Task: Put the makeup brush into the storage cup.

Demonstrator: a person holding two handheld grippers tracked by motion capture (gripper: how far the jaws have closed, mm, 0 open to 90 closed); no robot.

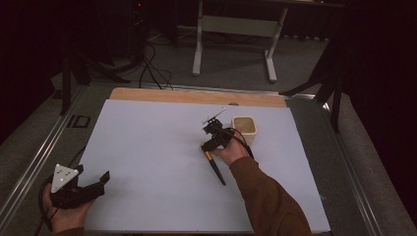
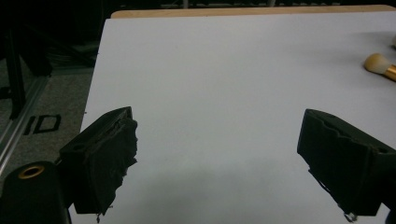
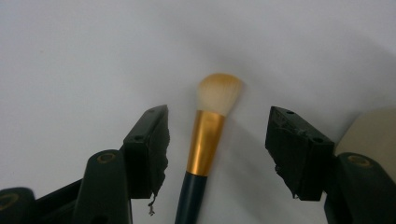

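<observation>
Gold-banded brush lies flat on the white surface right of centre, between the right gripper's spread fingers, touching neither. Left gripper hovers spread near the front-left corner.

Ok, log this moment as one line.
right gripper: open, straddling brush | left gripper: open, idle | cup: beside brush

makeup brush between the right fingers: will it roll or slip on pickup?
The makeup brush looks round-handled, so it may roll if nudged sideways. Its gold ferrule looks glossy, likely slippery. The bristles look soft; probably better gripped on the dark handle.
</observation>
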